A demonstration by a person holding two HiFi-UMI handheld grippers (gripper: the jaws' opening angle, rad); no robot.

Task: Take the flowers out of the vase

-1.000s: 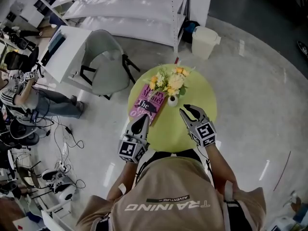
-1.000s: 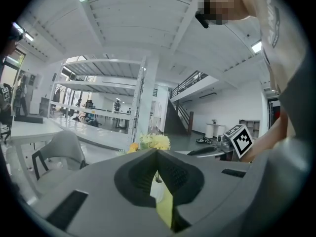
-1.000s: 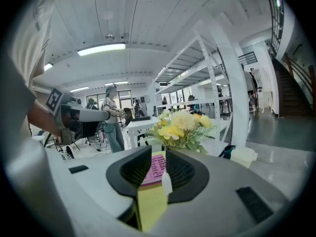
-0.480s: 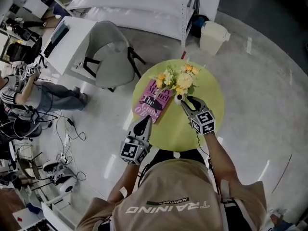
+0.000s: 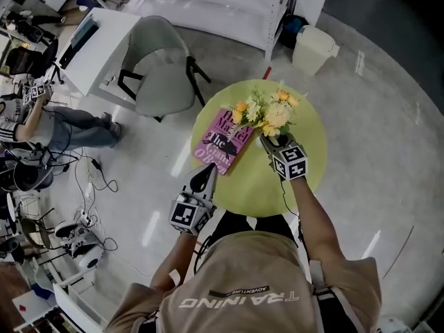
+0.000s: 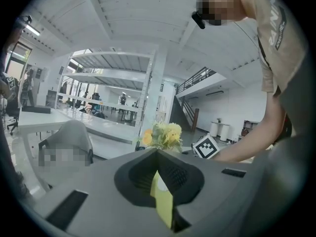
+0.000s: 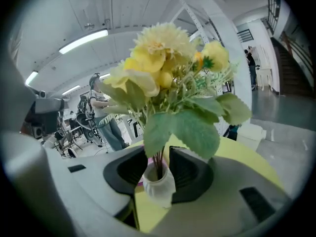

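A bunch of yellow flowers (image 5: 267,113) stands in a small white vase (image 7: 158,184) on a round lime-green table (image 5: 250,186). My right gripper (image 5: 270,141) has its jaws on either side of the vase. They have opened wider within the last second, and I see no pad pressing on the vase. In the right gripper view the flowers (image 7: 163,68) fill the frame above the right gripper (image 7: 160,168). My left gripper (image 5: 204,175) hovers shut at the table's near left edge, holding nothing. In the left gripper view, the flowers (image 6: 162,135) show beyond the left gripper (image 6: 158,177).
A purple book (image 5: 225,143) lies on the table left of the vase. A grey chair (image 5: 161,64) and white desk (image 5: 90,47) stand at the back left, a white bin (image 5: 313,49) behind the table. A person (image 5: 41,120) sits far left among floor cables.
My right gripper has come forward and down until its jaws flank the vase, and they stand wider apart. The left gripper sank a little near the table edge.
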